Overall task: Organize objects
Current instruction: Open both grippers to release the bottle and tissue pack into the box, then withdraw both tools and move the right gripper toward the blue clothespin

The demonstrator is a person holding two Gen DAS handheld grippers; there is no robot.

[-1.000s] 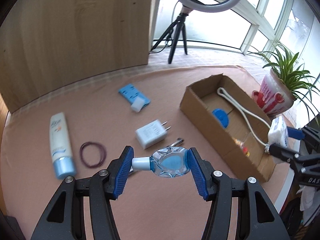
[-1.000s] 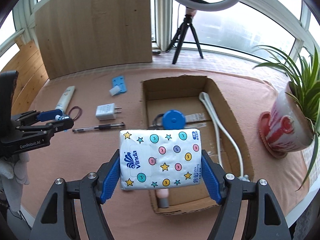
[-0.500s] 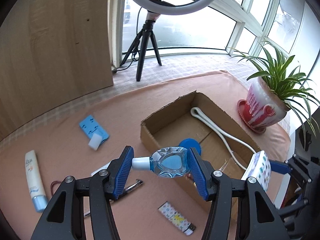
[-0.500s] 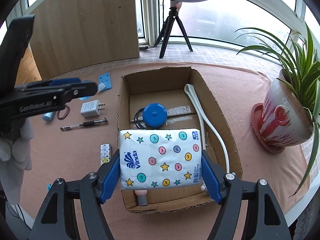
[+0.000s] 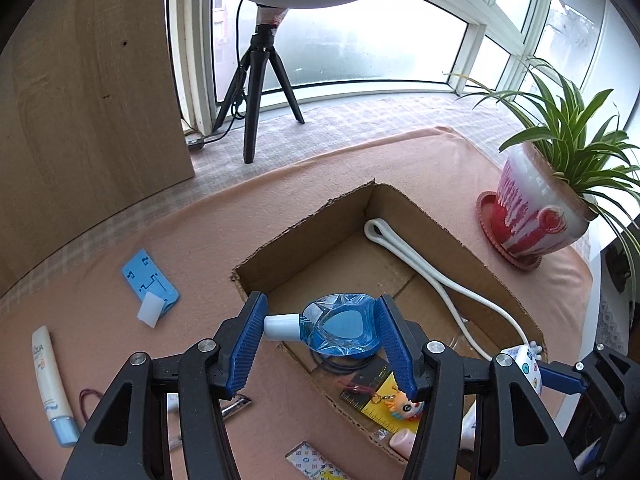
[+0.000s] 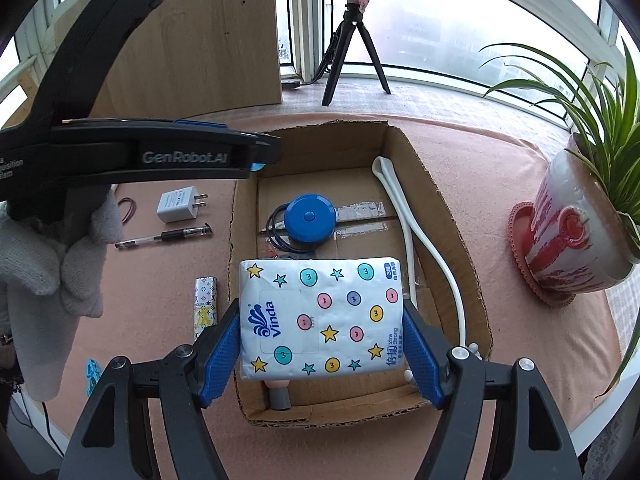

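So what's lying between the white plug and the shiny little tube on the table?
In the right wrist view, a black pen lies between the white charger plug and the patterned tube.

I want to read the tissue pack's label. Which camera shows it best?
The right wrist view: the tissue pack faces the camera between the right gripper fingers, its Vinda print legible. The left wrist view shows only a sliver of it at the edge.

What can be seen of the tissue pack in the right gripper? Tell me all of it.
The tissue pack is a flat, soft-looking rectangle in white plastic wrap, printed with stars, coloured dots marked 3 and a blue Vinda logo. It looks sealed and full. The right gripper is shut on it, a blue pad on each short side, printed face up, roughly level. It is held over the near end of the cardboard box, hiding part of what lies beneath.
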